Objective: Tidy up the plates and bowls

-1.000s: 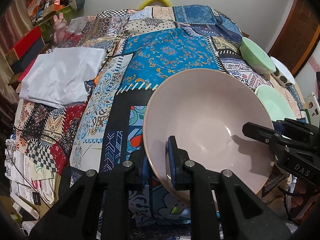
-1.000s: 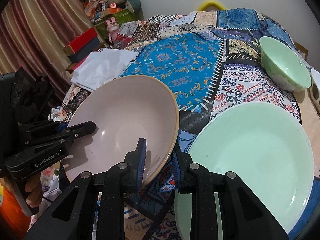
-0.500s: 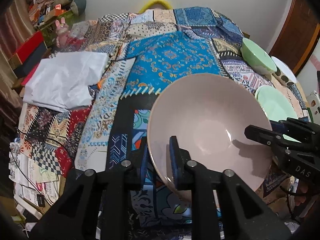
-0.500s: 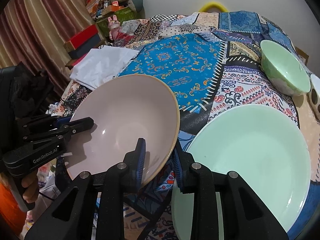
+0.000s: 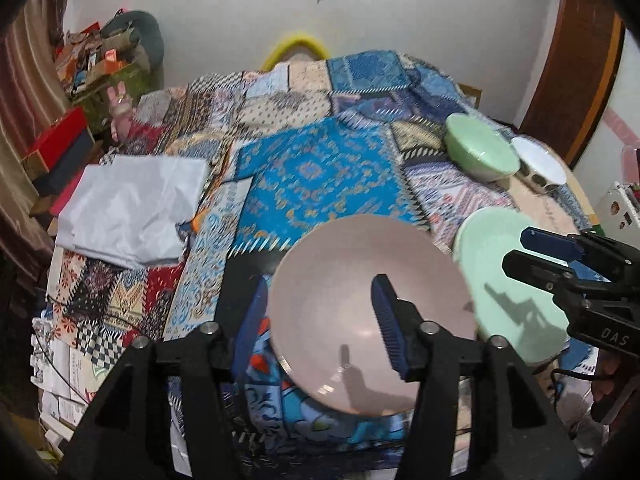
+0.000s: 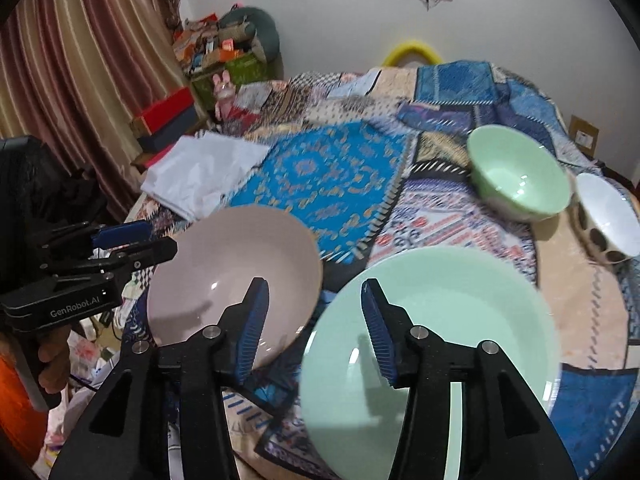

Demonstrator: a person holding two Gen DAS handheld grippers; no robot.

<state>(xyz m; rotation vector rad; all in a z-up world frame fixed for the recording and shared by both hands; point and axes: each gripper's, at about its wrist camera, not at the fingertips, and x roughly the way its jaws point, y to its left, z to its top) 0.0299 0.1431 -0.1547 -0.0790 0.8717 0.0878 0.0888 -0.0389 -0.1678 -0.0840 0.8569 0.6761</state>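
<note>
The wide pale pink ceramic bowl (image 5: 372, 320) sits nearest, on the patchwork cloth (image 5: 320, 172), under my left tongs (image 5: 320, 324), spread apart. My right tongs (image 6: 312, 320), also apart, hover over the mint green plate (image 6: 432, 344). Both look stiff, slick, breakable; I'd pinch rims. Farther right: a green bowl (image 6: 520, 176).

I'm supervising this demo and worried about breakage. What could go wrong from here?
Both grippers are open, so nothing is held. The pink plate sits at the near edge of the cloth and could slide off if nudged. It lies right beside the green plate; a careless regrasp could knock them together.
</note>
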